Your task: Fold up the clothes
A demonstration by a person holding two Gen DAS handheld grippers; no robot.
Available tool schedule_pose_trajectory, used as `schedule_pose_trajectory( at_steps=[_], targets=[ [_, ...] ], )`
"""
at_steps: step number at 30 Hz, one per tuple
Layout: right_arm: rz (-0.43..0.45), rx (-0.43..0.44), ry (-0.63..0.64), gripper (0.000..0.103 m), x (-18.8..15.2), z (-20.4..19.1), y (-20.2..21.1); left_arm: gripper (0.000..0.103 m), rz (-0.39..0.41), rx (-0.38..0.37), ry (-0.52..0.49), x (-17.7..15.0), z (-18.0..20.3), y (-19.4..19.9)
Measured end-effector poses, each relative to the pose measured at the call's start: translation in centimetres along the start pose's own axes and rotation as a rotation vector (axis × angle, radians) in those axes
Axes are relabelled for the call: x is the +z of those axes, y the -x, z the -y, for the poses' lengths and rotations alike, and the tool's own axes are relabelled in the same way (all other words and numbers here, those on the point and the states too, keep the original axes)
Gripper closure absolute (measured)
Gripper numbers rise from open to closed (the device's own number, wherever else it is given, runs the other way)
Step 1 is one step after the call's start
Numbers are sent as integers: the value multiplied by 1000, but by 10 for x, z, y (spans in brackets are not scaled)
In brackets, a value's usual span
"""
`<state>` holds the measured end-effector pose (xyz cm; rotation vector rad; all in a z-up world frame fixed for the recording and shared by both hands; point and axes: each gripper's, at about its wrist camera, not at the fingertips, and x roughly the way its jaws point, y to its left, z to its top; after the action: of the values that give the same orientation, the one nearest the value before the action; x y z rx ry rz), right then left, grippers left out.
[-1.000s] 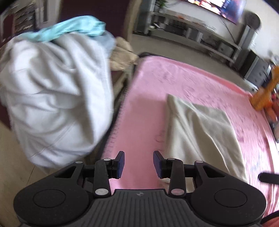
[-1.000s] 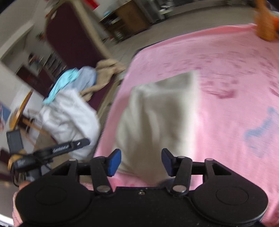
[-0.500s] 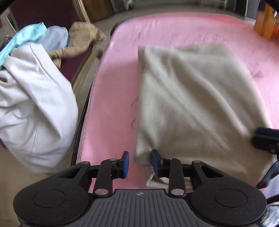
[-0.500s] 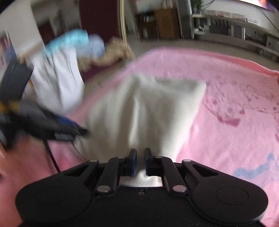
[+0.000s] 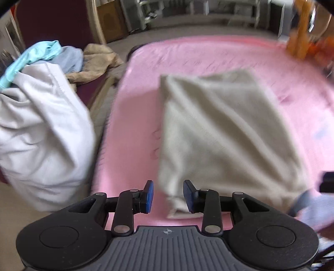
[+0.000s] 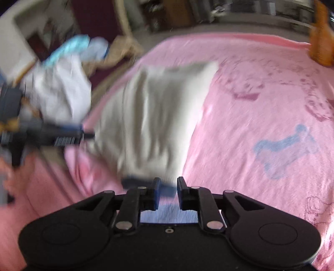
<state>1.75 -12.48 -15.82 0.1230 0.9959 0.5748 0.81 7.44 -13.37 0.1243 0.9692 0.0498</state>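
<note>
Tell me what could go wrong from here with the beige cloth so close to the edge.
The folded beige cloth lies near the pink cover's left edge, so a sideways tug could slide it off. Both the left gripper and right gripper are open at its near corners; uneven closing may undo the fold.

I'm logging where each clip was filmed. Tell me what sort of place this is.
Most likely a lived-in home, a living room or bedroom. A pink printed blanket covers the flat surface under the folded beige fleece garment, a heap of unfolded white and light-blue laundry sits beside it, and low shelving lines the far wall.
</note>
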Motion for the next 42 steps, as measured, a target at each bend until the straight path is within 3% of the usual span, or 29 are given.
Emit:
schedule_pose_trajectory(
  at_steps=[3, 5, 8, 10, 13, 15, 17, 20, 23, 27, 30, 32, 33, 35, 38, 39, 40, 42],
  targets=[
    [104, 10, -82, 87, 11, 9, 4, 70, -8, -73, -89, 0, 27, -4],
    [127, 22, -90, 87, 18, 8, -4, 72, -13, -122, -148, 1, 45, -6],
    [58, -7, -27, 87, 19, -2, -31, 72, -20, -195, -237, 1, 71, -10],
    [5, -61, 26, 87, 16, -9, -48, 72, -36, -173, -316, -4, 86, -14],
    [-56, -61, 15, 87, 10, -8, -43, 78, -68, -181, -351, -11, 87, -12],
    [-74, -60, -2, 87, 7, -4, -31, 74, -56, -189, -327, -11, 76, -3],
    [-63, -61, -19, 87, 5, 0, -13, 72, 5, -220, -237, -7, 52, 13],
    [62, -3, -26, 87, 23, 2, 27, 72, 129, -275, -61, 9, 11, 39],
    [172, 35, 6, 86, 51, -2, 57, 77, 211, -276, 53, 34, -13, 51],
    [244, 52, 69, 81, 95, 0, 64, 76, 229, -158, 14, 69, -1, 40],
    [252, 30, 51, 80, 112, 18, 33, 76, 155, -109, 1, 87, 10, 3],
    [215, 80, -54, 84, 112, 40, 0, 81, 79, -94, 28, 88, 9, -19],
    [187, 123, -124, 88, 111, 52, -18, 89, 38, -85, 42, 87, 8, -29],
    [118, 183, -156, 88, 109, 53, -45, 87, -38, -52, 56, 86, 7, -48],
    [16, 267, -203, 91, 106, 55, -84, 83, -119, 91, 18, 77, 7, -68],
    [10, 219, -199, 103, 103, 56, -90, 86, -146, 143, 10, 73, 5, -75],
    [4, 173, -197, 103, 100, 57, -95, 85, -162, 168, 7, 70, 3, -81],
    [11, 197, -300, 103, 96, 73, -99, 86, -165, 148, 22, 67, -3, -87]
  ],
)
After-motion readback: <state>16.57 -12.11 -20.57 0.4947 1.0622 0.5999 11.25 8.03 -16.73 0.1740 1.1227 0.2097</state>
